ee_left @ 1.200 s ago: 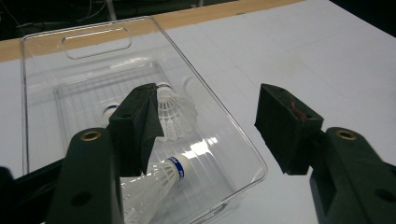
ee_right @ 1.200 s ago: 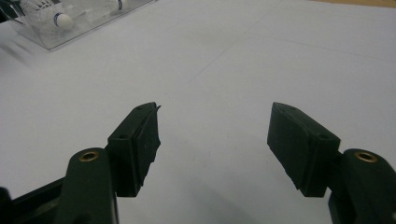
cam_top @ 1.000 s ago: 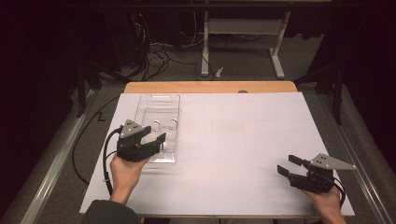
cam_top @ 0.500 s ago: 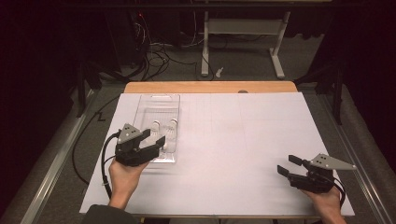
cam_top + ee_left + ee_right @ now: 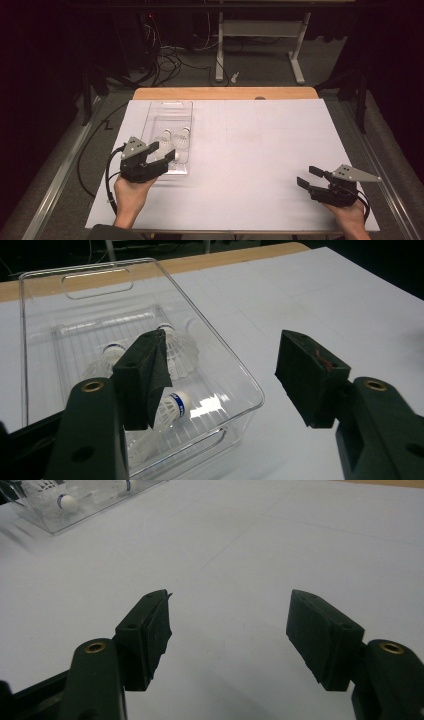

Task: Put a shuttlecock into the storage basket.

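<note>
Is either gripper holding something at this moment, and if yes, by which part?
Nothing is held. The left gripper hovers with jaws open at the near corner of the clear tray with the shuttlecocks. The right gripper is open above bare white paper.

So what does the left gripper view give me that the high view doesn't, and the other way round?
The left gripper view alone resolves the blue band on the nearest shuttlecock, the ribbed floor and handle slot of the clear bin, and one jaw above the bin's near corner with the other outside its wall.

The high view alone takes in the right gripper, open over bare white paper, plus the person's hands and the floor cables beyond the table.

Both show the left gripper open, the bin, the shuttlecocks inside and the paper.
</note>
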Demonstrator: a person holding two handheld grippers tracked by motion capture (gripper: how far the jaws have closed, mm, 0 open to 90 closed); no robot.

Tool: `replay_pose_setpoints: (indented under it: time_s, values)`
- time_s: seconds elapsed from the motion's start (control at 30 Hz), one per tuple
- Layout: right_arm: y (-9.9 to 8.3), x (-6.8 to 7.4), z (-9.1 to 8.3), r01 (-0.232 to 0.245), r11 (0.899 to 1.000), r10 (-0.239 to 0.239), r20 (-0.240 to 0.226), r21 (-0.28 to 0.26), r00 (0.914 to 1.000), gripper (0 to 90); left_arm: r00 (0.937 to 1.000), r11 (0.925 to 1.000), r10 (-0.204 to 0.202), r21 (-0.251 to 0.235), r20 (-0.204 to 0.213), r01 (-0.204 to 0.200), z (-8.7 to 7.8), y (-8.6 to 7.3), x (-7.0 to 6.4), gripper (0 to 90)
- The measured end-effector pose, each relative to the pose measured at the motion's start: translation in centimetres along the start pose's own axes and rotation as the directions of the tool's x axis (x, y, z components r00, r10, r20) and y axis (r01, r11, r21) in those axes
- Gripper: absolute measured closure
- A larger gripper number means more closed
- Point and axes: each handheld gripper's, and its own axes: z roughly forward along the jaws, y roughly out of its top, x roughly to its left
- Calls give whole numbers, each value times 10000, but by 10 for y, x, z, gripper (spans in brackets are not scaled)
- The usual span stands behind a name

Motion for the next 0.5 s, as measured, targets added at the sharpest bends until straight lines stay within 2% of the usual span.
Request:
replay_pose_setpoints:
  time_s: [0.5]
  values:
    - [0, 0, 0, 9, 10000, -9, 0, -10, 10000, 344, 10000, 10000, -1, -65, 52, 2, -5, -6, -3, 387]
